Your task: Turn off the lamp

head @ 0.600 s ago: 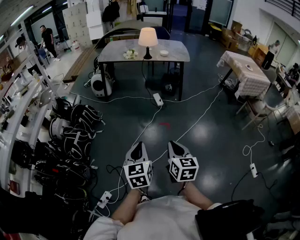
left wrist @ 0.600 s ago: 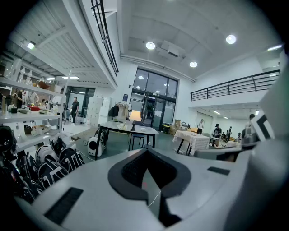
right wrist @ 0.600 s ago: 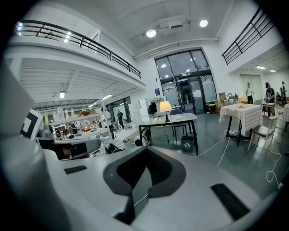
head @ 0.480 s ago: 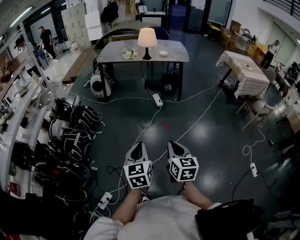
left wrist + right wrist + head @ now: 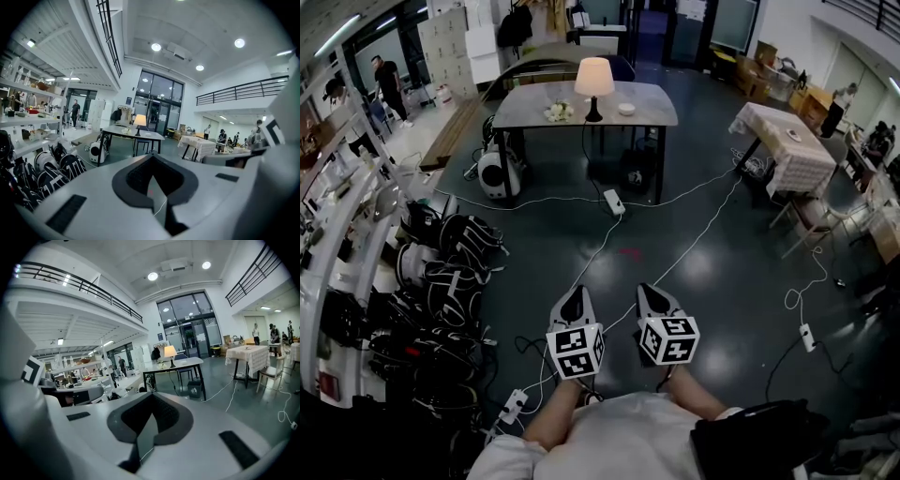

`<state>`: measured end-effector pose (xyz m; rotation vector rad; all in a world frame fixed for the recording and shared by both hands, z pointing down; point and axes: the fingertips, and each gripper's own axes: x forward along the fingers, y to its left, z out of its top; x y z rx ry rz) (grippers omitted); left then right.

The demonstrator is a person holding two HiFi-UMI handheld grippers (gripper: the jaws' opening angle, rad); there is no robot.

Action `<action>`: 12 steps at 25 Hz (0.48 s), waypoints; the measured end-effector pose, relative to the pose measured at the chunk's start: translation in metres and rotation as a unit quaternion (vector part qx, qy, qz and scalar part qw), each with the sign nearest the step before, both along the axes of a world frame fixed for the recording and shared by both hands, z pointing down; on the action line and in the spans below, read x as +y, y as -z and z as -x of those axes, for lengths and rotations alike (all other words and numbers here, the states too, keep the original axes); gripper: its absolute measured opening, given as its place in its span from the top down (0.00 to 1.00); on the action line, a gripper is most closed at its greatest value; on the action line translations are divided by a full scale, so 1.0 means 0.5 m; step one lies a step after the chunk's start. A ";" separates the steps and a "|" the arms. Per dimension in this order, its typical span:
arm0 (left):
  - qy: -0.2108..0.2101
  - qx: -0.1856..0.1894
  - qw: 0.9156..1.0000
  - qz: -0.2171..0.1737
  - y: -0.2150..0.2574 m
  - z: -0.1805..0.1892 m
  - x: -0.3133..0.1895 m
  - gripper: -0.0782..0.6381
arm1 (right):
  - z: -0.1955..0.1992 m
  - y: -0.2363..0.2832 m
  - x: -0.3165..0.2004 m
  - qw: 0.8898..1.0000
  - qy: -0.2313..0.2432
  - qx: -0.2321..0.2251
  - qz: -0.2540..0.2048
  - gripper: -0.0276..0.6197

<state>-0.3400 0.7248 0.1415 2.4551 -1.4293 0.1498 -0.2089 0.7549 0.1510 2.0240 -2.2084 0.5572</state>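
Your left gripper and right gripper are held low in front of you, both jaws closed on nothing. The lit lamp with the cream shade and dark stem stands well away across the floor. It sits about mid-tabletop on the grey table, between a bunch of white flowers and a small white bowl. White cables and a white power strip cross the dark floor between you and it. Catch one with a foot and you could trip or drag something. The switch is too small to see from here. A hard poke with the jaws could tip the lamp.
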 end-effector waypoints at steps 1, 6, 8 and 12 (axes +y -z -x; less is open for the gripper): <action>-0.001 0.000 1.000 0.001 -0.001 0.006 -0.004 0.90 | 0.004 -0.001 -0.003 1.000 -0.002 -0.001 0.001 0.96; -0.012 -0.005 1.000 0.003 -0.004 0.046 -0.030 0.90 | 0.021 -0.008 -0.018 1.000 -0.021 0.000 0.010 0.96; -0.015 -0.006 1.000 0.003 -0.009 0.063 -0.041 0.90 | 0.023 -0.015 -0.022 1.000 -0.028 0.002 0.013 0.96; -0.011 0.002 1.000 0.015 -0.030 0.090 -0.068 0.90 | 0.019 -0.038 -0.028 0.999 -0.041 0.003 0.027 0.96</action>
